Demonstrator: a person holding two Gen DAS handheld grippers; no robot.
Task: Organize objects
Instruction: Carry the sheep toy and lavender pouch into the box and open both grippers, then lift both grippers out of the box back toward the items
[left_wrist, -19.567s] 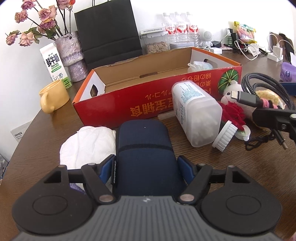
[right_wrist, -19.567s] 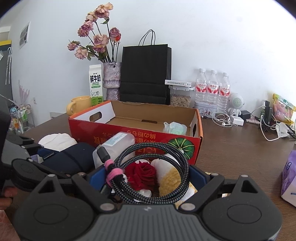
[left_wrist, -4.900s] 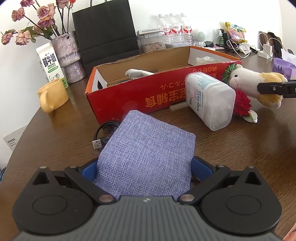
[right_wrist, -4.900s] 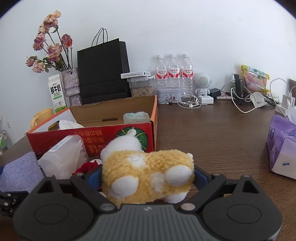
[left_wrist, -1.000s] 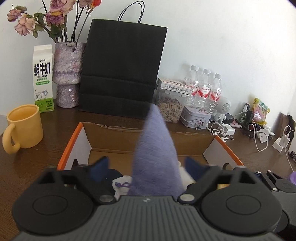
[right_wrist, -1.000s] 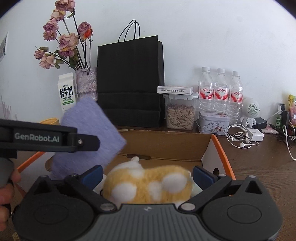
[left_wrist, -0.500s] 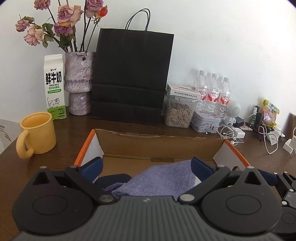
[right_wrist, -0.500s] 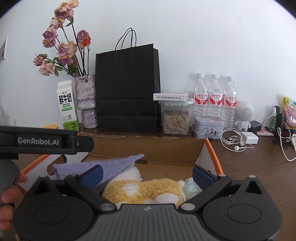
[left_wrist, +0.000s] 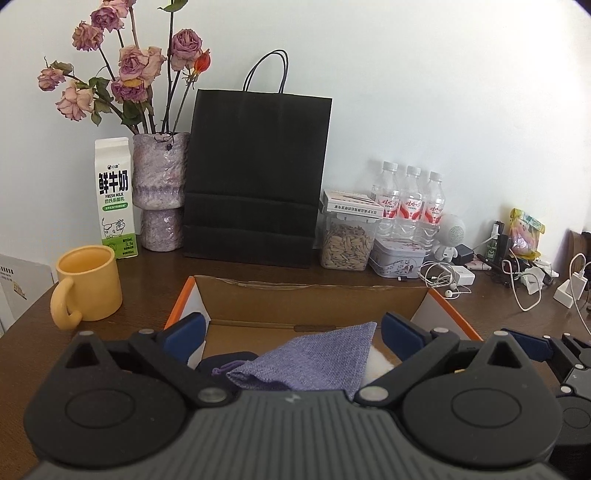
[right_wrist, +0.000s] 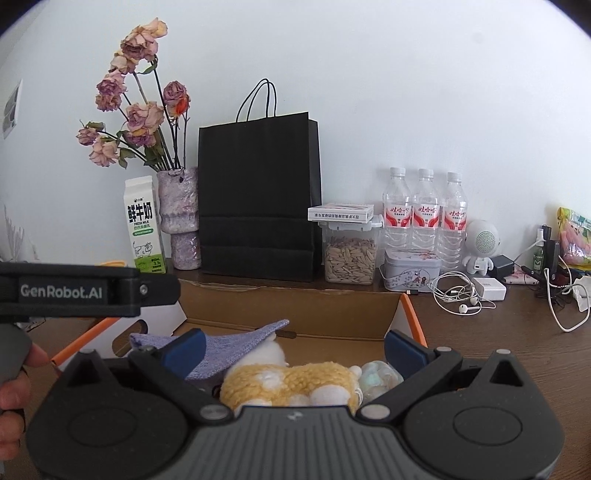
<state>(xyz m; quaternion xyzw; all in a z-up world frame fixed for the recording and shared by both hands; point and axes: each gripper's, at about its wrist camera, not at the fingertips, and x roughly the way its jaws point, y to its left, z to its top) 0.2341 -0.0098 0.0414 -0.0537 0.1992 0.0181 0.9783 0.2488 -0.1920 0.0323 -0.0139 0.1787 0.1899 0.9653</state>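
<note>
On my left I see a yellow mug on the table, well behind it a milk carton. My left gripper hangs over the cardboard box with its fingers spread, grasping nothing; the purple cloth pouch lies in the box below it. My right gripper is likewise spread wide and empty, with the yellow plush toy lying in the box beside the pouch, touching it.
</note>
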